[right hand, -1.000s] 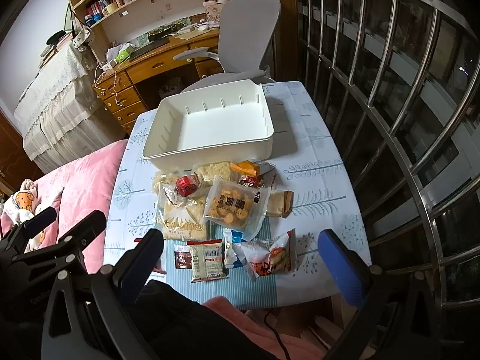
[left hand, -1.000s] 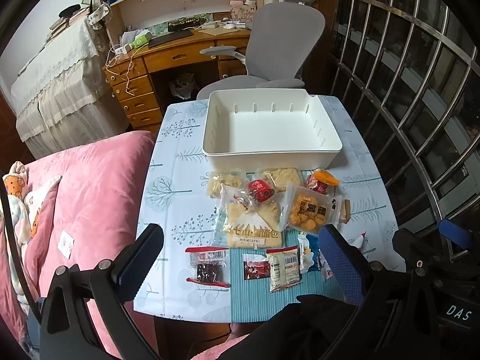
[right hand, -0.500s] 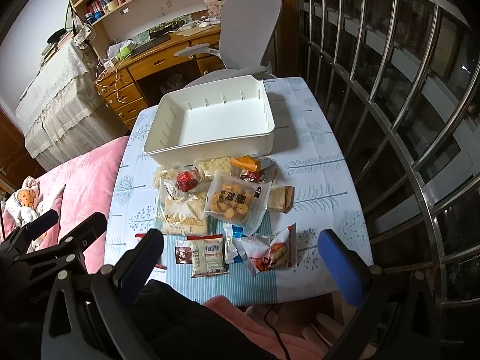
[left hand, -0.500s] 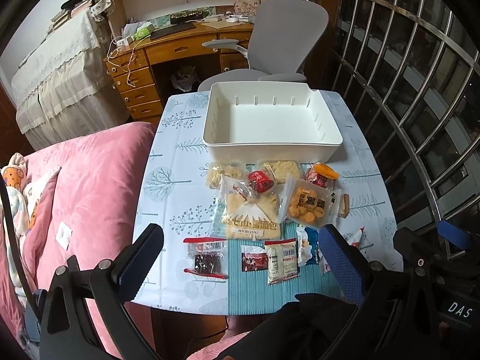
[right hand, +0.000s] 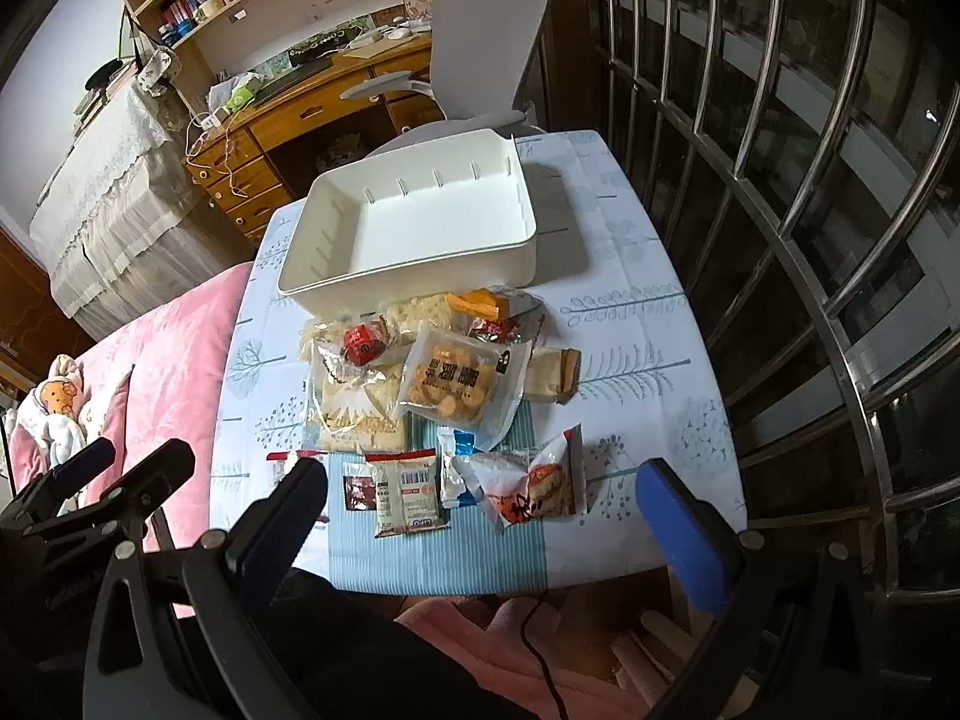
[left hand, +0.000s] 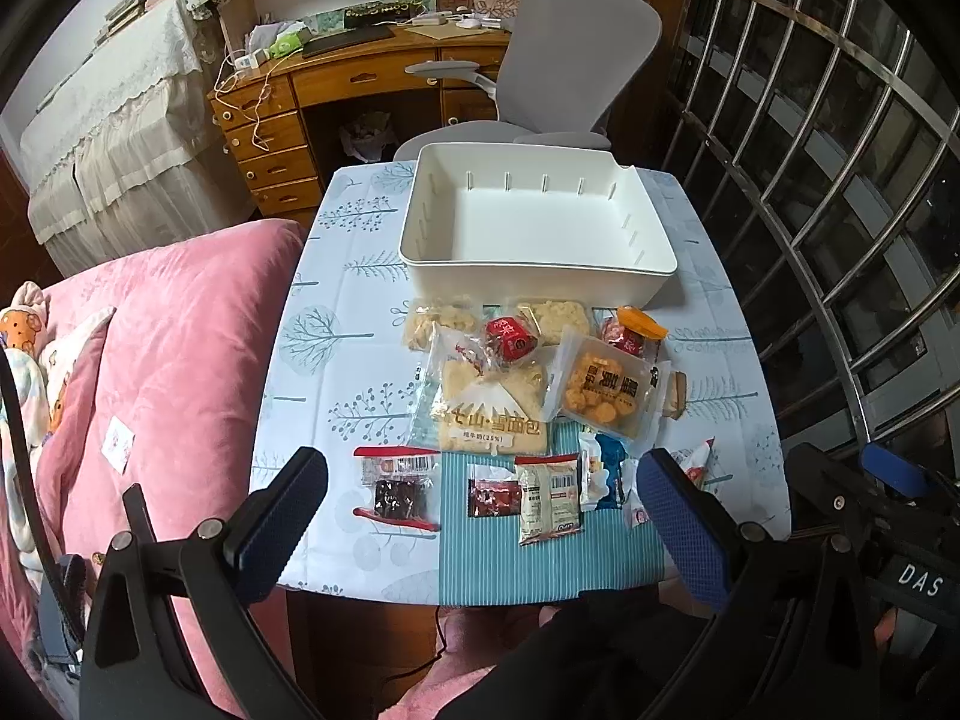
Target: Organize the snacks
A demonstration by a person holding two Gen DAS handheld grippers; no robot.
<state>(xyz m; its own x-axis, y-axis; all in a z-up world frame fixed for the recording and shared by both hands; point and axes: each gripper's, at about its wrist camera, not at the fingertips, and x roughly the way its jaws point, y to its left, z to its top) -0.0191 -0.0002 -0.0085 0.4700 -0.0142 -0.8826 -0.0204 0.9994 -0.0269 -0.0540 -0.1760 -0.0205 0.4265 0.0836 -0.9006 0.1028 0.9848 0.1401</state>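
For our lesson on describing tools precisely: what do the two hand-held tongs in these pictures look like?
Both the left tongs and right tongs are black frames with silver bolts and two fingers padded in textured blue. White letters "DAS" mark the right tongs' body, seen from the left wrist view. A thin black cable trails below.

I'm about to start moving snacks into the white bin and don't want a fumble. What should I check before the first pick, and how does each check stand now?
1. White bin empty, ready to receive: ok.
2. Left tool open, holding nothing: ok.
3. Right tool open, holding nothing: ok.
4. Nearest packets free to lift: ok for the dark dried-fruit packet, which lies apart on the tablecloth.
5. Middle pile separable: not ok; the cookie bag and the bread bag overlap other packets.
6. Tools lined up on a chosen packet: not ok; both hover at the table's near edge.
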